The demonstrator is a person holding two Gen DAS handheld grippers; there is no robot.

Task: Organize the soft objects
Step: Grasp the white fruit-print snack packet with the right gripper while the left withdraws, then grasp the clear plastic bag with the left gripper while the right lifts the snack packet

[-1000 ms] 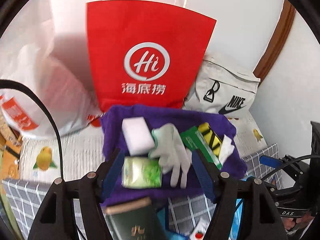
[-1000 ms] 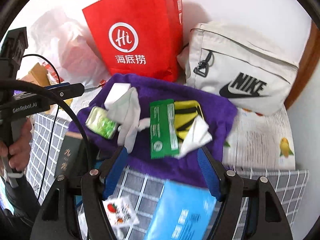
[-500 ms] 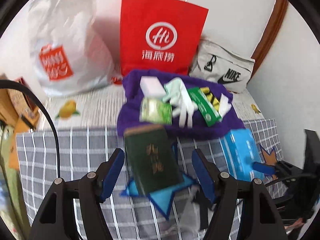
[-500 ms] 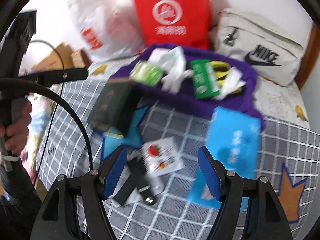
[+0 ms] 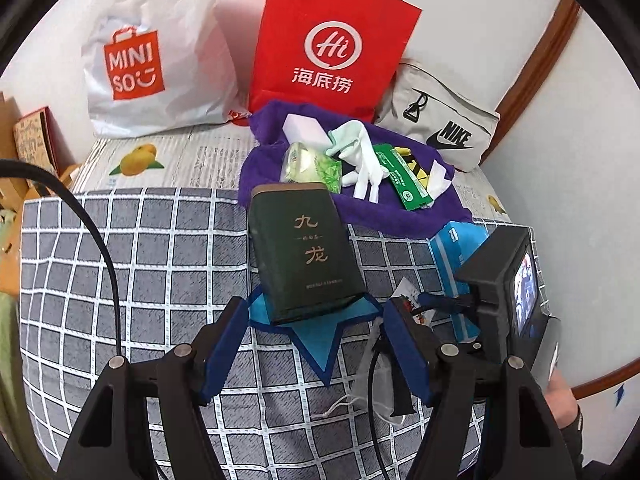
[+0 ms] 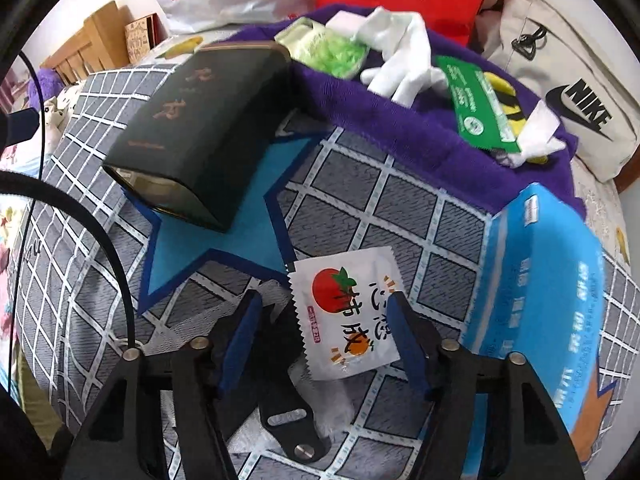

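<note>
We hold both grippers empty, jaws spread. The right gripper straddles the white sachet for pickup; the left gripper waits behind the dark box. Gathered soft things lie on the purple towel.

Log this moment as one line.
left gripper: open, empty | right gripper: open, over white tomato-print sachet | dark green box: on bed

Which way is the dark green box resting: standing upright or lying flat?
Lying flat. The dark green box rests on a broad side on the checked cover, its gold characters facing up.
</note>
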